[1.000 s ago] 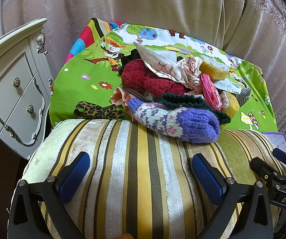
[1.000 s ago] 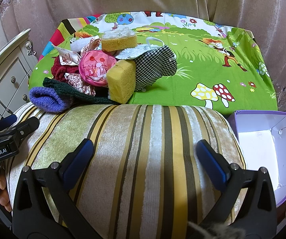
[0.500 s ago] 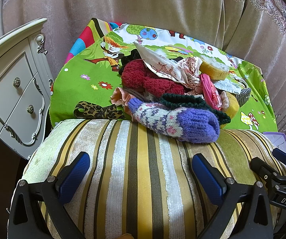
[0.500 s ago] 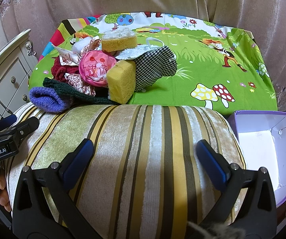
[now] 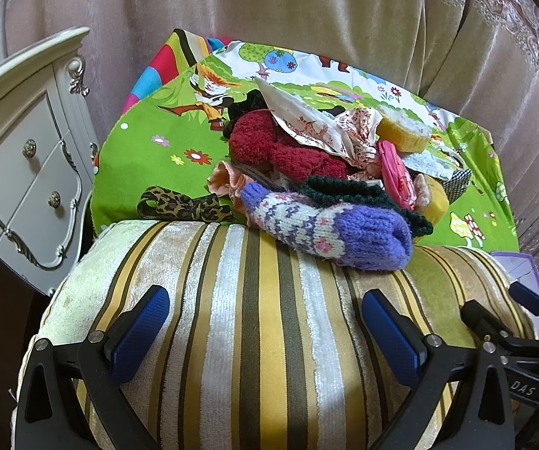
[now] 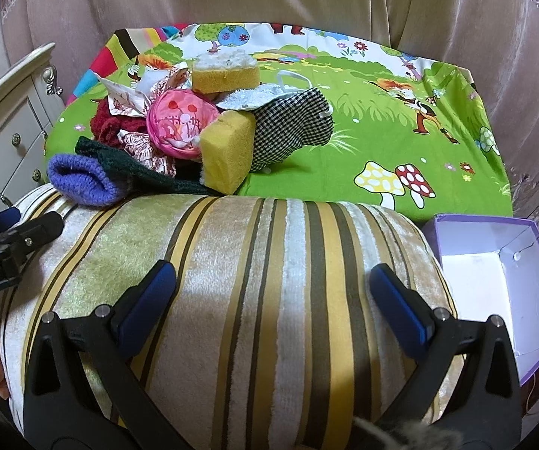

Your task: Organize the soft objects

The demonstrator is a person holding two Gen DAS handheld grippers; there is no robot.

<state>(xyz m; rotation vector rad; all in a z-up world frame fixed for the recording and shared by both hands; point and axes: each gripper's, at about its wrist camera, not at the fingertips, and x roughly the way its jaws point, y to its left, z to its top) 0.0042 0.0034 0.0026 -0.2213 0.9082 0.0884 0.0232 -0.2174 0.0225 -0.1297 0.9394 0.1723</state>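
Both tools gaping, purple box (image 6: 494, 285) clear only from right, leopard strap (image 5: 183, 208) seemingly left-only

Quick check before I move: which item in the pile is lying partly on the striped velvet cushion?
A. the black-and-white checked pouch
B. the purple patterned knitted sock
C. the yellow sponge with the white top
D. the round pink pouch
B: the purple patterned knitted sock has its cuff end resting on the striped velvet cushion; the others sit further back, over the green cartoon-print cloth.
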